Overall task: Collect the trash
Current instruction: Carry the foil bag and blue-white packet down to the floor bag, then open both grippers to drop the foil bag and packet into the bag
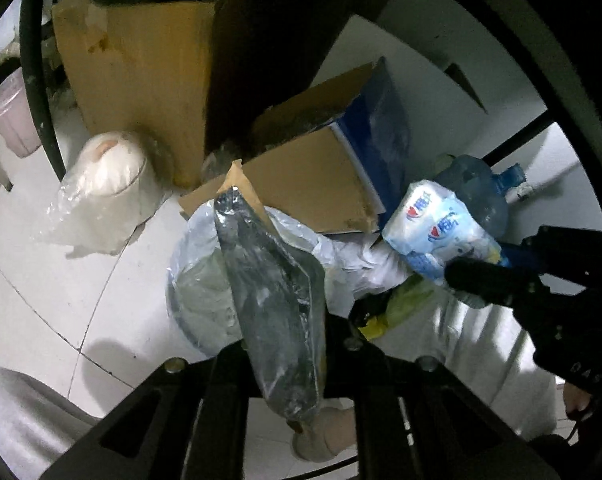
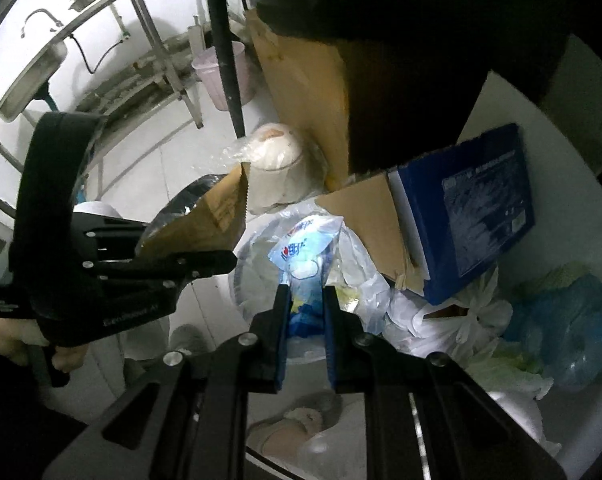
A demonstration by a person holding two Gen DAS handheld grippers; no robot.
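A glossy, crinkled foil pouch point(image 1: 273, 312) with a matt brown paper back. A shiny blue-and-white plastic packet point(image 2: 307, 264). Thin translucent plastic bin liner point(image 1: 197, 280). Matt brown cardboard box point(image 1: 141, 64). Smooth glossy floor tiles point(image 1: 61, 280). Dull metal sink stand point(image 2: 157, 40), upper left.

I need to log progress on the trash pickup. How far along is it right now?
Done: both pieces are picked up. In hand: the left gripper clamps a silver-and-brown pouch, and the right gripper clamps a blue-and-white wrapper, both over the bin lined with a clear bag. Left: neither is dropped in yet.
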